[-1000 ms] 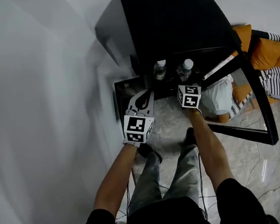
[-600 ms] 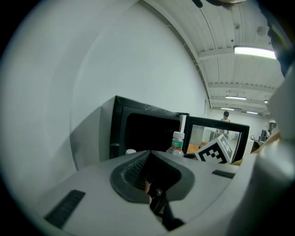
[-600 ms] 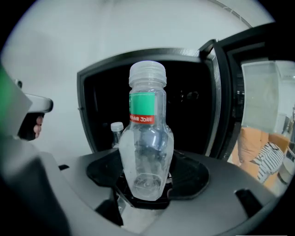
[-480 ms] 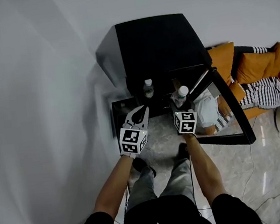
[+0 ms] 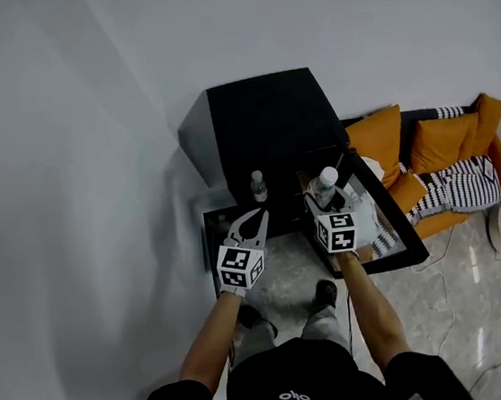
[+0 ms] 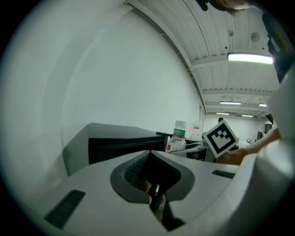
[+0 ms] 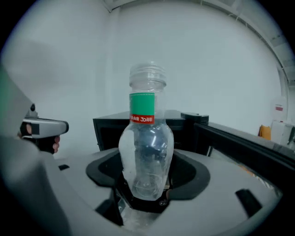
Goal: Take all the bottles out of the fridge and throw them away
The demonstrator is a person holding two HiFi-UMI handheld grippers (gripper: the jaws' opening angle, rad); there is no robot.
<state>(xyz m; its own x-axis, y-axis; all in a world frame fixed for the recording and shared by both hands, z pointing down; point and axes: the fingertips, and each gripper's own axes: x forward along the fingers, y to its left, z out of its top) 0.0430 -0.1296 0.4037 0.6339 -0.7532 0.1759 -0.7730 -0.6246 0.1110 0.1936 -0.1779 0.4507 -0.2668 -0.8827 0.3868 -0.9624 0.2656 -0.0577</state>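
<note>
A black mini fridge [image 5: 263, 116] stands against the wall with its door [image 5: 390, 232] swung open to the right. My right gripper [image 5: 323, 202] is shut on a clear bottle [image 5: 324, 182] with a green and red label, held upright in front of the fridge. In the right gripper view that bottle [image 7: 146, 138] stands in the gripper [image 7: 146, 175]. A second capped bottle [image 5: 258, 185] stands at the left of the fridge opening, just beyond my left gripper [image 5: 258, 214]. The left gripper [image 6: 150, 152] has its tips together and grips no bottle.
A white wall [image 5: 66, 172] runs along the left and behind the fridge. A black box [image 5: 220, 221] sits on the floor by the fridge's left front. An orange sofa [image 5: 425, 146] with a striped cloth [image 5: 461, 182] stands to the right. Cables [image 5: 485, 338] lie on the floor.
Both grippers have risen and drawn back from the fridge, the right one still carrying its bottle. The fridge now looks smaller and sits lower in the head view.
</note>
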